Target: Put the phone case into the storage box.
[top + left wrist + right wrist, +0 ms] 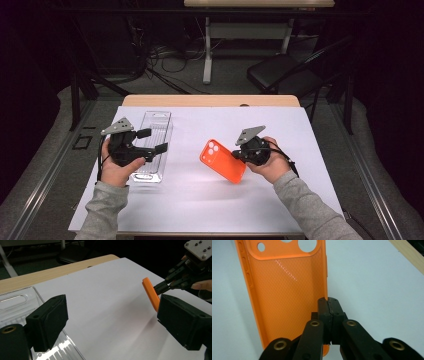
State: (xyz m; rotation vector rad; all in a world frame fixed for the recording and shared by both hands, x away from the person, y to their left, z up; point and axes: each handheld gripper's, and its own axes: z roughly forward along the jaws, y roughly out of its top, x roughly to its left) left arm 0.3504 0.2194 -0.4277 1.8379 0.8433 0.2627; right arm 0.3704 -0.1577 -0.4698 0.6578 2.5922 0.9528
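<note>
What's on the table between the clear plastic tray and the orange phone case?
Nothing: in the high view, only bare white sheet lies between the clear tray and the orange phone case.

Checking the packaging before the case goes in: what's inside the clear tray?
Nothing shows inside the clear tray; white sheet shows through it. The left tool, open, covers its middle.

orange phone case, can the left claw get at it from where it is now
Probably yes. The left claw is open over the clear plastic tray, and bare white paper lies between it and the orange phone case, which the right claw pinches by one side wall.
</note>
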